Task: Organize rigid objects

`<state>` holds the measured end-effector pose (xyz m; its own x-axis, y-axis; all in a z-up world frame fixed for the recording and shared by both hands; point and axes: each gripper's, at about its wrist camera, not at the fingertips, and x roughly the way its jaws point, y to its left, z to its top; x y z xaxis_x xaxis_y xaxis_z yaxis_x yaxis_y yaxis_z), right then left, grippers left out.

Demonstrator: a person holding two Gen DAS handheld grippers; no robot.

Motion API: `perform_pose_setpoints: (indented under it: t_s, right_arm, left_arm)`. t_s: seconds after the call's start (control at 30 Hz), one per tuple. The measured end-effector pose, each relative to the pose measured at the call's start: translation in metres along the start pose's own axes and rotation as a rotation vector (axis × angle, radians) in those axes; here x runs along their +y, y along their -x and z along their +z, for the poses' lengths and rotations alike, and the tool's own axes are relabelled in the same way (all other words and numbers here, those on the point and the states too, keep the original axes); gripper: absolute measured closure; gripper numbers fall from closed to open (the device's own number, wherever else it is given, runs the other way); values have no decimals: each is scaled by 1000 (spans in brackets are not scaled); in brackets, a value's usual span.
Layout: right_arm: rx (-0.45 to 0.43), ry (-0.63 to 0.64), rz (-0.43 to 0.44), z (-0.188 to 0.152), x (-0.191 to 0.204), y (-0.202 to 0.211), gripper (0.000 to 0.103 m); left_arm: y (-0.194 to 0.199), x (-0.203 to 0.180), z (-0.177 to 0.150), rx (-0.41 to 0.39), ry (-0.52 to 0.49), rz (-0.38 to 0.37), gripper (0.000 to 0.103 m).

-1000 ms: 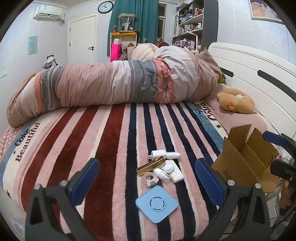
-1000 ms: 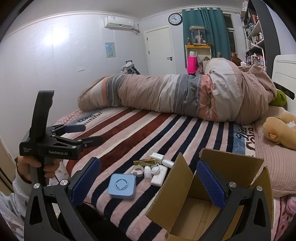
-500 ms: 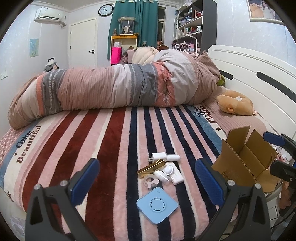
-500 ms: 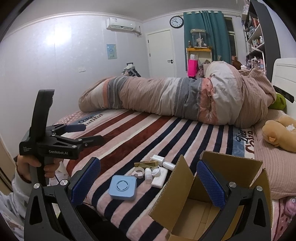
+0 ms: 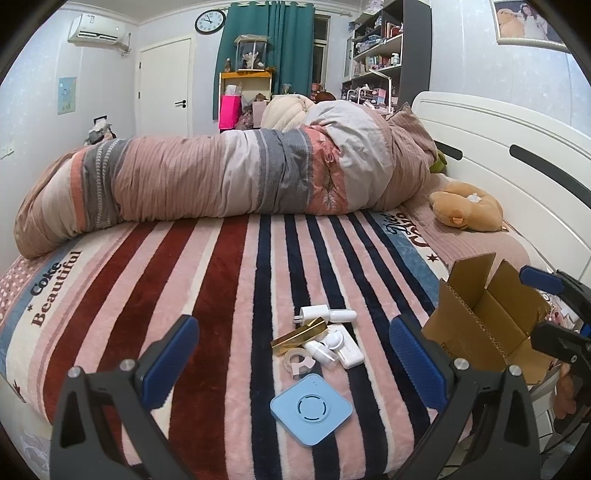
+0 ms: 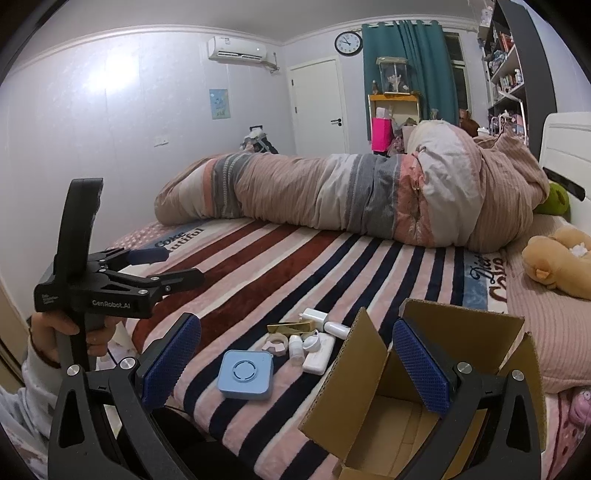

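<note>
A striped blanket [image 5: 229, 280] reading "Coke Beautiful" covers the bed, a wall clock [image 5: 209, 21] above. Small white items [image 5: 325, 339] and a blue square device [image 5: 310, 410] lie beside the open cardboard box [image 6: 417, 391]. Left tool [image 5: 295, 363], marked "GenRobot.AI", and right tool [image 6: 295, 362] gape wide, empty.

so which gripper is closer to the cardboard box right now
Right. The right gripper hangs at the open cardboard box, one fingertip over its opening. The left gripper is off to the box's left, over the blue square device.
</note>
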<state>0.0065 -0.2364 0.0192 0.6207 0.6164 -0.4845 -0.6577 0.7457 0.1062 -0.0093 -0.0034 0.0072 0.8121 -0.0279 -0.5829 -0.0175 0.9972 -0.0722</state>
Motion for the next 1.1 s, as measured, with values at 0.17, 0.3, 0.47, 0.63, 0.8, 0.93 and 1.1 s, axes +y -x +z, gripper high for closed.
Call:
perform_pose_setpoints:
  t_s: [0.17, 0.3, 0.47, 0.63, 0.8, 0.93, 1.1]
  right_arm:
    - [7, -6, 14, 0, -1, -1, 0]
    - [7, -3, 6, 0, 0, -2, 0]
    - [-6, 8, -19, 2, 9, -2, 0]
    - [-25, 44, 6, 9, 36, -4, 0]
    - [47, 118, 67, 11, 76, -34, 0]
    - [139, 85, 152, -8, 97, -79, 0]
    - [294, 37, 76, -59, 92, -142, 0]
  left_arm:
    - [1, 0, 0, -5, -5, 5, 1]
    - [1, 1, -1, -5, -1, -9, 1]
    - [-1, 10, -2, -8, -8, -10, 1]
    - [-8, 35, -8, 3, 2, -23, 1]
    - [-23, 71, -20, 40, 26, -1, 0]
    - [-47, 100, -38, 97, 51, 17, 1]
    - [-81, 123, -68, 178, 31, 42, 1]
